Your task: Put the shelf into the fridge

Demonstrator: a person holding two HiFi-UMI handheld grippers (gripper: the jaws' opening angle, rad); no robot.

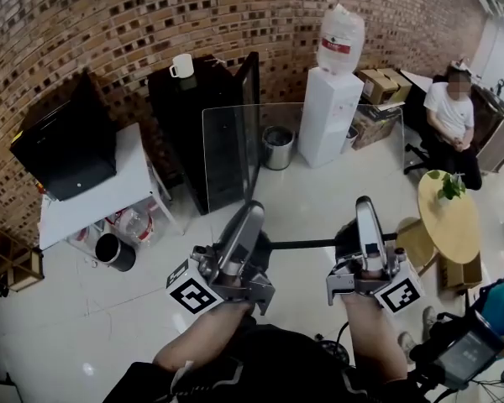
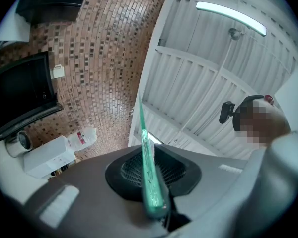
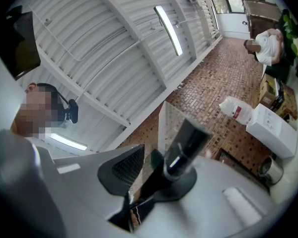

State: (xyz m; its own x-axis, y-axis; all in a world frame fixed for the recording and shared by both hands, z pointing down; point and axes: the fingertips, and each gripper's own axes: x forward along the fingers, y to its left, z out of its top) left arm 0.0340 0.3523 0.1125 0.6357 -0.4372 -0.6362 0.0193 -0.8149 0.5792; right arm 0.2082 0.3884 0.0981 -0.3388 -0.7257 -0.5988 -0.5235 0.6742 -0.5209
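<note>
The shelf [image 1: 319, 170] is a clear glass pane with a black trim along its near edge, held upright in front of me. My left gripper [image 1: 251, 211] is shut on its lower left part. In the left gripper view the pane's green edge [image 2: 148, 170] runs between the jaws of the left gripper [image 2: 153, 182]. My right gripper [image 1: 366, 206] is shut on the lower right part. The right gripper view has the black trim [image 3: 185, 145] clamped in that gripper [image 3: 156, 175]. The small black fridge [image 1: 189, 128] stands beyond the pane's left side against the brick wall, its door [image 1: 249, 99] open.
A white mug [image 1: 182, 65] sits on the fridge. A water dispenser [image 1: 328, 116] and a metal bin [image 1: 277, 147] stand right of it. At left are a white table [image 1: 109, 196] with a black box and a black bucket [image 1: 115, 252]. A round wooden table [image 1: 454, 229] and a seated person [image 1: 449, 112] are at right.
</note>
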